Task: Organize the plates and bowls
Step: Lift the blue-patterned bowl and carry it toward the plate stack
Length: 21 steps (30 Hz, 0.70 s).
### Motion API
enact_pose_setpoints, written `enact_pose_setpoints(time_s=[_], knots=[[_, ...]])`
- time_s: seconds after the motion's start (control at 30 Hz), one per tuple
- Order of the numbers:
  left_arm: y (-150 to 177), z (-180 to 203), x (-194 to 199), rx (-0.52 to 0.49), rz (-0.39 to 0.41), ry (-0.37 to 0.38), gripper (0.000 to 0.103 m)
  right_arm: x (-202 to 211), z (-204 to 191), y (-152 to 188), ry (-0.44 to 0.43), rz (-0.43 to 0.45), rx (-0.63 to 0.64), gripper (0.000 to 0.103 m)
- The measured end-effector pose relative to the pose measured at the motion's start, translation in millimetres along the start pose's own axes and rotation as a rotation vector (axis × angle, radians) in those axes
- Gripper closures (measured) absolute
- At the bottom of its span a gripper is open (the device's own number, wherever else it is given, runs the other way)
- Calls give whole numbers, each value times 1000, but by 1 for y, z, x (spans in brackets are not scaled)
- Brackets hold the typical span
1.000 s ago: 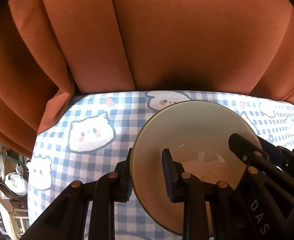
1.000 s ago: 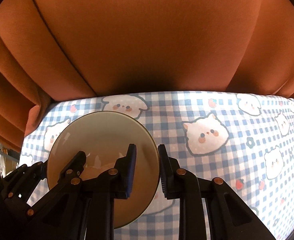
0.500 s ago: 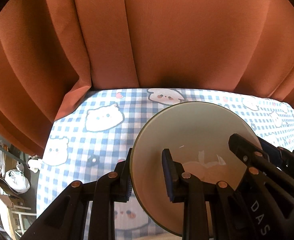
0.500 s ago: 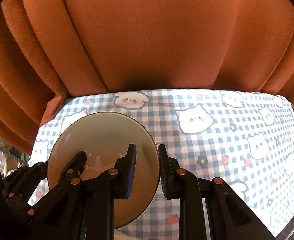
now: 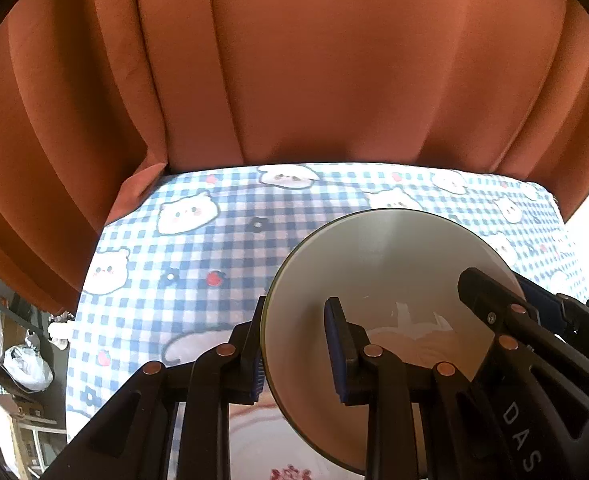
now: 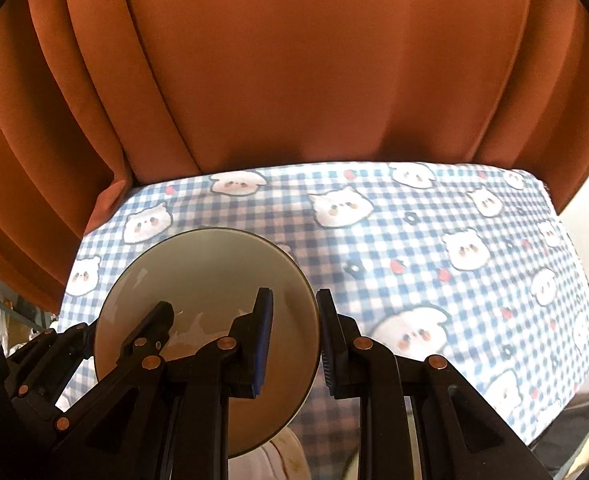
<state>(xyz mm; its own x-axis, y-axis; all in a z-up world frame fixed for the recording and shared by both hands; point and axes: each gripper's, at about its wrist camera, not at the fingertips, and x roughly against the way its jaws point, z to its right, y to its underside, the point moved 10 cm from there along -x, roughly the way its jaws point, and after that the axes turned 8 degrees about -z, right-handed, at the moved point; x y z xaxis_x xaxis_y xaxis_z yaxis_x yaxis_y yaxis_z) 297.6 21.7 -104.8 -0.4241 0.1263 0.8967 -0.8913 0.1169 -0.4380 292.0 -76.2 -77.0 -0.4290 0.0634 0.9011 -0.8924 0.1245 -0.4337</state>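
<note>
A bowl (image 5: 382, 280) is held above the bench (image 5: 198, 264) by both grippers at once. The left gripper (image 5: 294, 348) is clamped narrow on the bowl's left rim, 1 pad outside the wall and 1 inside. The right gripper (image 6: 294, 344) is clamped the same way on the opposite rim, as seen in its own view. In the left view, the right gripper's fingers (image 5: 490, 300) are seen reaching in over the far rim.

The step in hand is judged to be a carry: the bowl is clear of the checked cloth (image 6: 434, 248), tilted toward the cameras, and no stack or rack is seen ahead of it. An orange curtain (image 5: 334, 80) closes off the back of the bench.

For the next move, a resting place has to be picked and the bowl lowered level. Both grips should be kept matched, since a pull by 1 hand alone could twist the rim out of the other's pads. Release is best left until the base is judged to be seated.

Much is hidden. The bowl's underside and base are covered by the grippers. A pale rounded object with a red mark (image 5: 290, 468) is cut off at the bottom of the left view; it may be a plate, but this cannot be told. A pale shape (image 6: 282, 456) below the bowl in the right view is just as unclear. Streaks inside the bowl may be reflections or residue. Other plates and bowls are not seen.
</note>
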Motion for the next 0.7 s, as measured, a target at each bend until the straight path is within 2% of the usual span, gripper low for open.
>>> enact_pose_setpoints(time_s=[0.37, 0.7], knots=[[36, 51, 27, -22, 25, -16, 79, 30, 50, 37, 0, 26, -15, 77], [70, 95, 28, 2, 12, -57, 79, 35, 99, 65, -36, 7, 24, 77]])
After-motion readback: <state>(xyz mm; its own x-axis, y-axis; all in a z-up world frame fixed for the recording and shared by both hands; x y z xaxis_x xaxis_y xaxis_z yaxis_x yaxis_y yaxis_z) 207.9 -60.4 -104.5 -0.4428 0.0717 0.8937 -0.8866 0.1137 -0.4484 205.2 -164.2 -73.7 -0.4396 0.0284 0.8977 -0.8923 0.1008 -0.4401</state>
